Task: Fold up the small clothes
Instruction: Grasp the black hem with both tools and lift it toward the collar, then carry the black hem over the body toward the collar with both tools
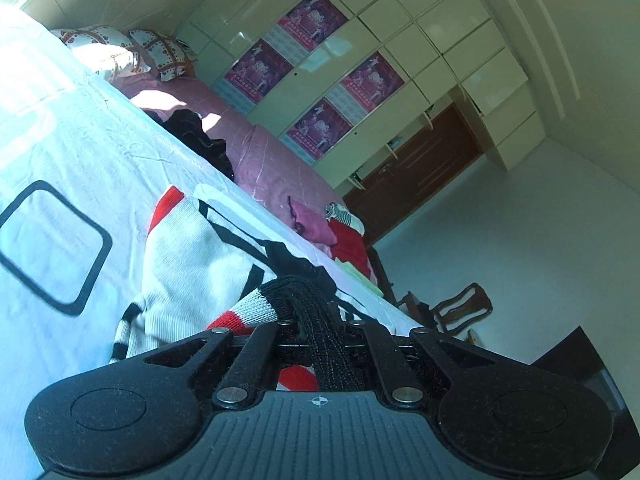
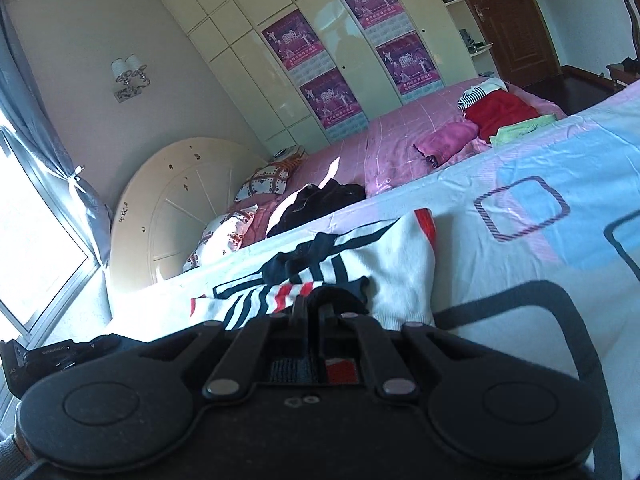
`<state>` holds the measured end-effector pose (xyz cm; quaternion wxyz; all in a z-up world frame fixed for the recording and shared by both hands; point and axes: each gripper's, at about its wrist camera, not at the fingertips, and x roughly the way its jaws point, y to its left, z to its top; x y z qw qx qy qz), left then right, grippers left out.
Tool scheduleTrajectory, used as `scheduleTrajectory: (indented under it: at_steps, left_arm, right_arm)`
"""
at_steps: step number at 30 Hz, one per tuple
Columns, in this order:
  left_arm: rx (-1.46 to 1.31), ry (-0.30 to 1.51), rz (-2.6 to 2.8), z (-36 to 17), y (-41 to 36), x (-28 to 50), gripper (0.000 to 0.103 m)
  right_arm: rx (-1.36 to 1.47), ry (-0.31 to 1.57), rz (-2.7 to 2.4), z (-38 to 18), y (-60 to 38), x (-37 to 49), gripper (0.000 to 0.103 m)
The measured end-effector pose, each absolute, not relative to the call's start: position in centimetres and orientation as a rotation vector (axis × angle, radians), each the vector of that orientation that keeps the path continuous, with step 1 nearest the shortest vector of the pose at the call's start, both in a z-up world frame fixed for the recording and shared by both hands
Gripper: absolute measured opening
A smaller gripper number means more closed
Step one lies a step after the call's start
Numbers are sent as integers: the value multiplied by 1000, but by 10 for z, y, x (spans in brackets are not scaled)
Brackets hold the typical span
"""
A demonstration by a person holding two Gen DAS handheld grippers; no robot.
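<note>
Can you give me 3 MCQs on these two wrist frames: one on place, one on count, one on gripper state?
1. Where does the black garment lie?
A. on the floor
B. on the bed behind the white sweater
C. on the wooden chair

2. How many purple posters hang on the wardrobe?
A. two
B. four
C. six

3. What is the left gripper doing?
A. shut on the sweater's black knit edge
B. open above the sheet
C. shut on a pillow

Key: 1 B, it lies past the white sweater on the pink cover; 2 B, four show in both views; 3 A, black rib knit runs between the closed fingers.
</note>
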<state>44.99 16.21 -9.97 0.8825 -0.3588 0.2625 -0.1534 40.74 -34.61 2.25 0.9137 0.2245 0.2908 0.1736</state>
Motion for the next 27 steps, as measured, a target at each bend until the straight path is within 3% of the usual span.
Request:
scheduleTrajectory:
  at_steps: [7, 19, 21, 22, 24, 25, 26, 27]
  left_arm:
    - [-773, 570, -320, -127, 167, 538, 3]
    - [-695, 762, -323, -159, 158, 651, 4]
    - [-733, 772, -324, -163, 161, 658, 4]
    - [-741, 758, -334, -162, 162, 657, 8]
    - [-723, 717, -345, -157, 166, 649, 21]
    - [-717, 696, -330, -154, 169, 644, 44]
    - [-713, 669, -310, -151, 175, 638, 75]
    - [-701, 631, -289, -148, 181, 632, 84]
  right_arm:
    - [453, 631, 318, 1, -335, 496, 5]
    - [546, 787, 234, -53, -334, 604, 6]
    - [520, 800, 200, -59, -333, 611, 14]
    - [507, 784, 167, -58, -335, 610, 21]
    - [497, 708, 113, -53, -340, 598, 55]
    - [493, 667, 110, -51, -346, 592, 57]
    - [491, 656, 118, -51, -350, 587, 56]
    - [485, 650, 130, -50, -353, 583, 55]
